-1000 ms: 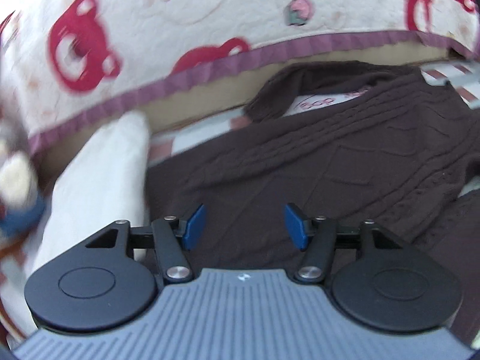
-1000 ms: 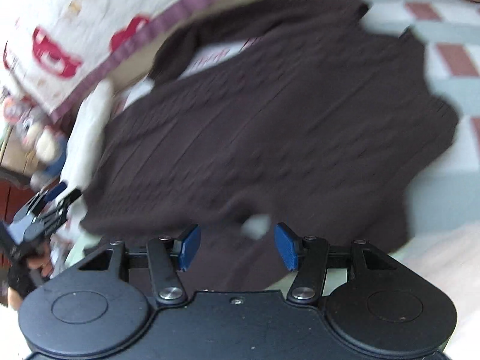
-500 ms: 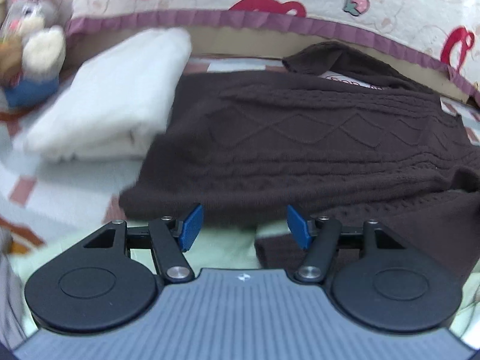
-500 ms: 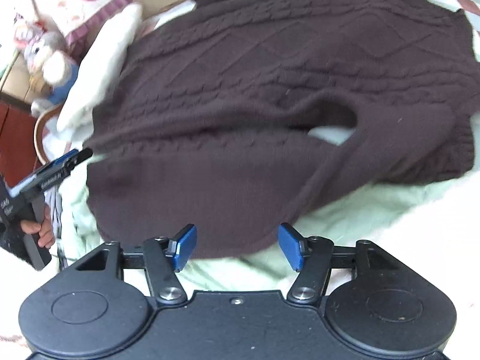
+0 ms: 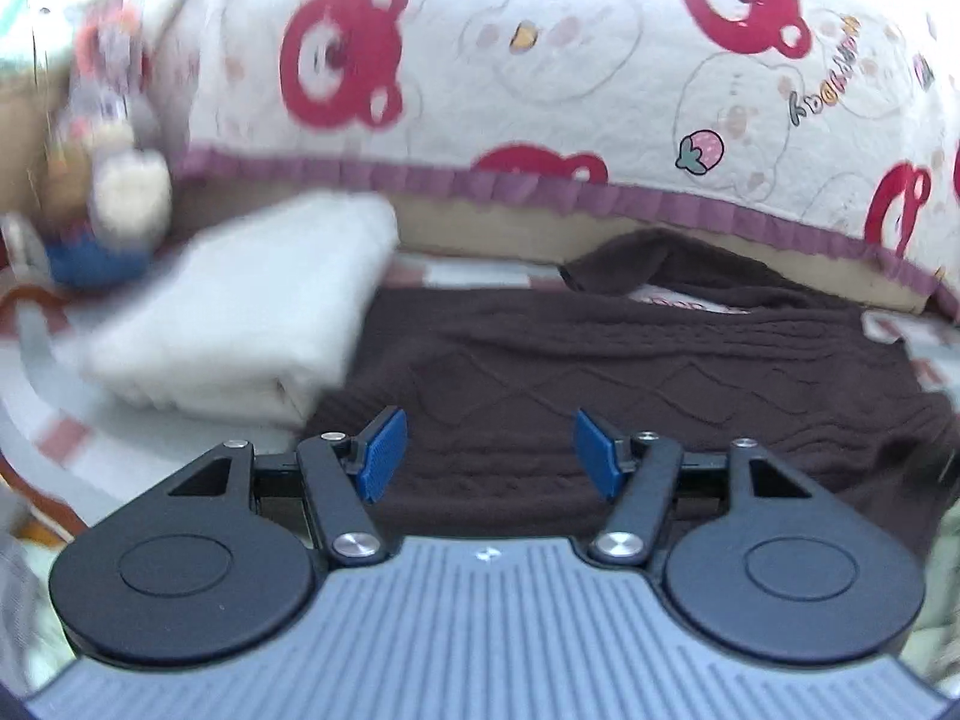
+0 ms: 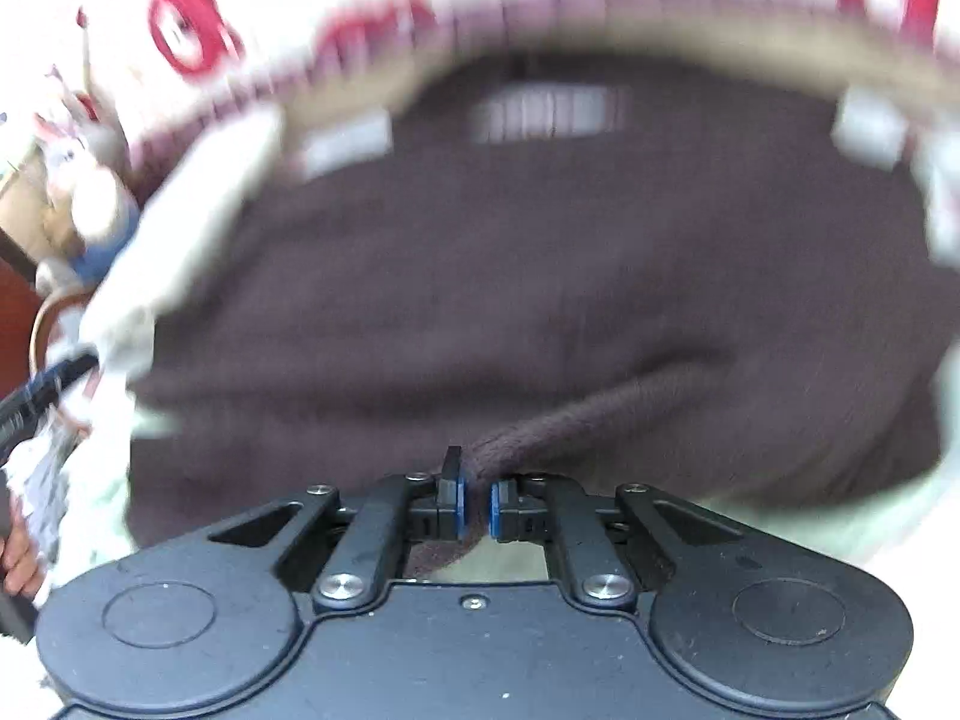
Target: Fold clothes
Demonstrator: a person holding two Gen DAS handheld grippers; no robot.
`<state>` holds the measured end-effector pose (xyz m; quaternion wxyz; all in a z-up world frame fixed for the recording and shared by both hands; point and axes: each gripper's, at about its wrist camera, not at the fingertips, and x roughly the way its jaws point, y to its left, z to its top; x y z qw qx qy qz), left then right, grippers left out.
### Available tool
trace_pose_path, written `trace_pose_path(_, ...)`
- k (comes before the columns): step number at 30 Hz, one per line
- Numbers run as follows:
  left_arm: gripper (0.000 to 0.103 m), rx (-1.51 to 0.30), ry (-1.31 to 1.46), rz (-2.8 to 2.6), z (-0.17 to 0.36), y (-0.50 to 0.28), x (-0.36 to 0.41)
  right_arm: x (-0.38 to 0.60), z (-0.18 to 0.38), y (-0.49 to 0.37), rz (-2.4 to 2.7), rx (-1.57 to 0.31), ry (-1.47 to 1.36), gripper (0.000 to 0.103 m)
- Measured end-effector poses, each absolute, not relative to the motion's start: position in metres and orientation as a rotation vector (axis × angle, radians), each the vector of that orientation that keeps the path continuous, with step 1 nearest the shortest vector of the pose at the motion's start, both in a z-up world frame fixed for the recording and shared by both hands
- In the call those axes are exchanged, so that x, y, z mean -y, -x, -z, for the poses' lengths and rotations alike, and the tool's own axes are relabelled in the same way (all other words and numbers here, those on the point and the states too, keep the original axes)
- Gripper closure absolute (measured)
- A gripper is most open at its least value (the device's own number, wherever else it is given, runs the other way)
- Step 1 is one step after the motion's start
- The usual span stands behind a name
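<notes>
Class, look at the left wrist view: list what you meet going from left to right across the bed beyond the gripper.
Plush toy → folded white blanket → brown knitted sweater.

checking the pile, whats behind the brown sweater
Behind the brown sweater stands a bear-print quilt with a purple trim; a folded white cloth lies beside the sweater. What lies under the sweater is covered.

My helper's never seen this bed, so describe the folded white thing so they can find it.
Below the bear-print quilt, on the bed, lies a dark brown cable-knit sweater. The folded white fabric sits against its left edge: a thick, plain, pale stack.
</notes>
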<state>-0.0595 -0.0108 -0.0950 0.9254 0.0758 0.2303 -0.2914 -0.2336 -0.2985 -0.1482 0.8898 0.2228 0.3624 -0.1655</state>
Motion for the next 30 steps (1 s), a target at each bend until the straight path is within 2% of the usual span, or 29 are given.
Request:
trace_pose_path(5, 0.038, -0.395, -0.22, 0.777, 0.087, 0.057, 0.042, 0.314, 0.122, 0.24, 0.383, -0.595, -0.314, 0.093)
trace_pose_path(14, 0.036, -0.464, -0.274, 1.174, 0.104, 0.065, 0.119, 0.361, 0.116, 0.228, 0.313, -0.485, -0.515, 0.093)
trace_pose_path(22, 0.035, -0.522, -0.378, 1.229, 0.139, 0.084, 0.164, 0.421, 0.105, 0.227, 0.291, -0.352, -0.62, 0.092)
trace_pose_path(24, 0.035, -0.553, -0.373, 1.188, 0.14, 0.082, 0.173, 0.448, 0.111, 0.21, 0.277, -0.403, -0.663, 0.088)
trace_pose_path(26, 0.035, -0.555, -0.411, 1.129, 0.137, 0.084, 0.182, 0.475, 0.119, 0.179, 0.282, -0.561, -0.678, 0.067)
trace_pose_path(27, 0.034, -0.538, -0.436, 1.119, 0.134, 0.087, 0.187, 0.48, 0.118, 0.165, 0.306, -0.62, -0.631, 0.064)
trace_pose_path(30, 0.029, -0.512, -0.446, 1.154, 0.127, 0.09, 0.196, 0.478, 0.103, 0.147, 0.39, -0.592, -0.455, 0.064)
